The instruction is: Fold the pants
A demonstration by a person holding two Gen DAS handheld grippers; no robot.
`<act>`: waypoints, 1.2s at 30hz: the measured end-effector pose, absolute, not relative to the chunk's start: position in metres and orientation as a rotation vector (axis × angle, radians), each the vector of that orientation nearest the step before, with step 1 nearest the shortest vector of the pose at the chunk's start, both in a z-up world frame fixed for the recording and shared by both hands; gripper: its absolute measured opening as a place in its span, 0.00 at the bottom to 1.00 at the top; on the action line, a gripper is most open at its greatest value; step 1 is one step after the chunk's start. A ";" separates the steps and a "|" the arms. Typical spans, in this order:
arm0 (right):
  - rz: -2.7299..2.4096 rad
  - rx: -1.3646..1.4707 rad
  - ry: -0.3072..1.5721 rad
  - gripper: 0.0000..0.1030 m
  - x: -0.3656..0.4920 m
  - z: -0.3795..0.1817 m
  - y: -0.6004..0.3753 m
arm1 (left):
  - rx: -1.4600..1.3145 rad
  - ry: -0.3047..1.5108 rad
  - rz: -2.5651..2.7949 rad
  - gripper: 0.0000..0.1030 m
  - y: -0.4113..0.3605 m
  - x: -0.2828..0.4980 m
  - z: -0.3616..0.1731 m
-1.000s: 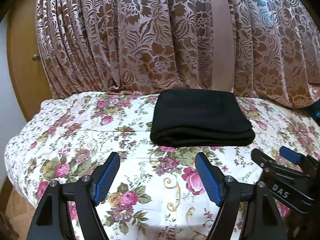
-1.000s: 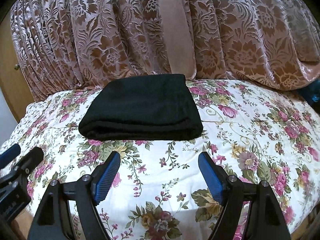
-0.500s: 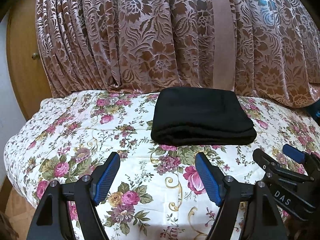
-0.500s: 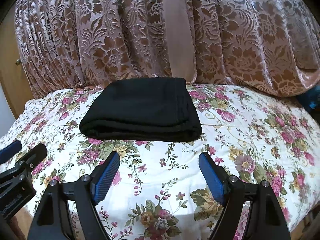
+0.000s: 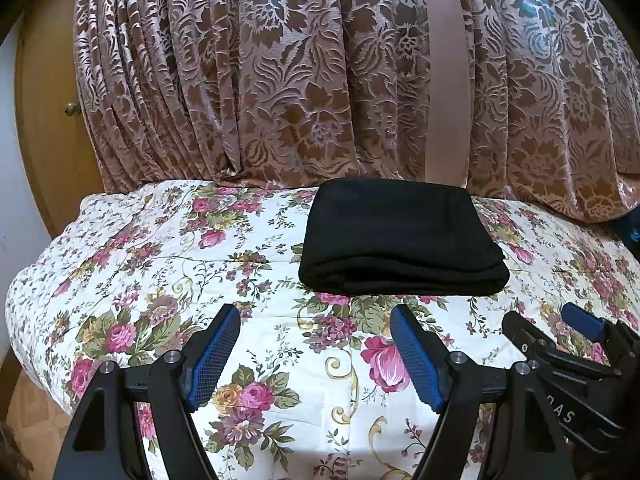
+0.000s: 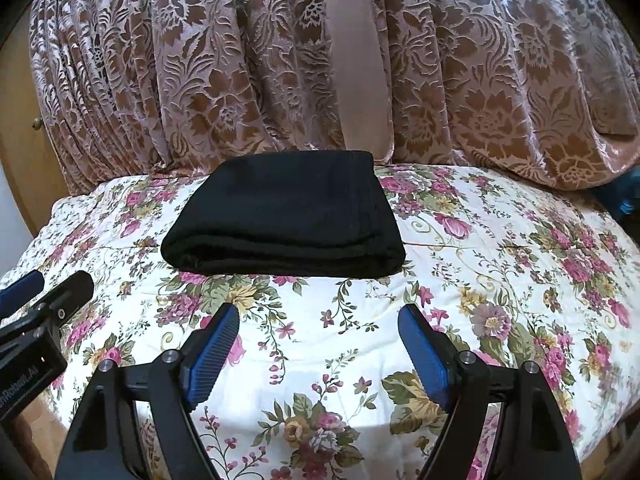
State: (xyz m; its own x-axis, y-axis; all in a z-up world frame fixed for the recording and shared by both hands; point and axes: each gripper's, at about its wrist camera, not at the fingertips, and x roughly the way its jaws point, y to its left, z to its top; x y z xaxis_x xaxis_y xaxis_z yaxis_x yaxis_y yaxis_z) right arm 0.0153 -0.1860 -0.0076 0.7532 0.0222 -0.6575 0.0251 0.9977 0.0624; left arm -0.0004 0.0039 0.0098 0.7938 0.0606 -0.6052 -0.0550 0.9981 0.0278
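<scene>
The black pants (image 5: 400, 236) lie folded into a neat thick rectangle on the floral bedspread (image 5: 168, 280), near the curtain. They also show in the right wrist view (image 6: 288, 216). My left gripper (image 5: 316, 320) is open and empty, hovering over the bedspread in front of the pants. My right gripper (image 6: 318, 318) is open and empty too, in front of the pants. Each gripper shows at the edge of the other's view: the right one (image 5: 560, 356) and the left one (image 6: 36, 320).
A brown floral curtain (image 5: 320, 72) hangs right behind the bed. A wooden door with a knob (image 5: 71, 109) stands at the left. The bedspread's near edge drops to the wooden floor (image 5: 28, 420). A blue object (image 6: 624, 196) sits at the far right.
Both grippers have drawn back slightly and tilted up a little; the pants sit a touch higher in the right wrist view. The pants have not moved. Both grippers stay open.
</scene>
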 end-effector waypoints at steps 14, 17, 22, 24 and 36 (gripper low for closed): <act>0.004 0.053 0.697 0.80 0.011 -0.001 -0.183 | -0.027 0.647 0.064 0.76 0.006 -0.008 0.012; 0.003 0.057 0.698 0.80 0.011 -0.001 -0.184 | -0.019 0.649 0.064 0.76 0.006 -0.010 0.011; 0.001 0.056 0.709 0.81 0.012 -0.005 -0.185 | -0.021 0.662 0.067 0.76 0.006 -0.011 0.007; 0.003 0.058 0.714 0.81 0.012 -0.007 -0.185 | -0.016 0.666 0.069 0.76 0.006 -0.010 0.006; 0.004 0.064 0.762 0.81 0.022 -0.026 -0.188 | -0.023 0.685 0.041 0.74 0.004 0.001 -0.006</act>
